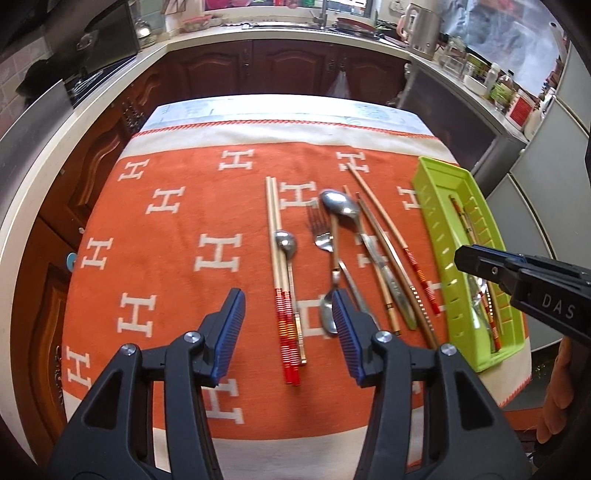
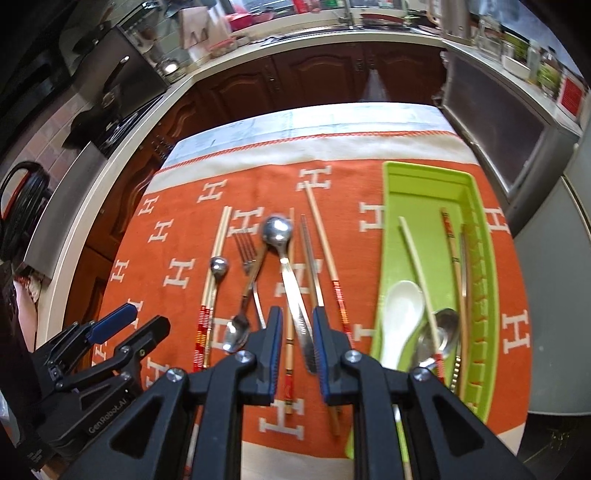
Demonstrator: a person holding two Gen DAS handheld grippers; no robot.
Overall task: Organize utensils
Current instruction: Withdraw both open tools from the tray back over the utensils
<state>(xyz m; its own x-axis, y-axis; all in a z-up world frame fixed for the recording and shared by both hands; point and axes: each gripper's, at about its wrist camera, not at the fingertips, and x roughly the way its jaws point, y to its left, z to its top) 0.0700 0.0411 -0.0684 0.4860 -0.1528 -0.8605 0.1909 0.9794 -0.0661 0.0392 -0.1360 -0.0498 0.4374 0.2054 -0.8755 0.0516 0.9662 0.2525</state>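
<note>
Loose utensils lie on an orange cloth [image 1: 177, 229] patterned with white H shapes: a pair of red-banded chopsticks [image 1: 279, 258], a small spoon [image 1: 285, 242], a fork [image 1: 320, 230], a large spoon [image 1: 338, 205] and brown chopsticks [image 1: 384, 236]. My left gripper [image 1: 288, 332] hovers open over the red-banded pair, holding nothing. A green tray [image 2: 393, 206] on the right holds a white ceramic spoon [image 2: 400, 314], a metal spoon [image 2: 445, 330] and chopsticks [image 2: 417, 266]. My right gripper [image 2: 298, 347] is left of the tray, jaws narrowly apart with nothing in them. The large spoon's handle [image 2: 291, 291] lies on the cloth below.
Dark wooden cabinets [image 1: 280, 70] and a pale counter wrap around the table's far side. A kettle [image 1: 417, 26] and jars stand on the back right counter. A stove is at the left and grey appliance fronts at the right. A hand [image 1: 557, 398] shows at the lower right.
</note>
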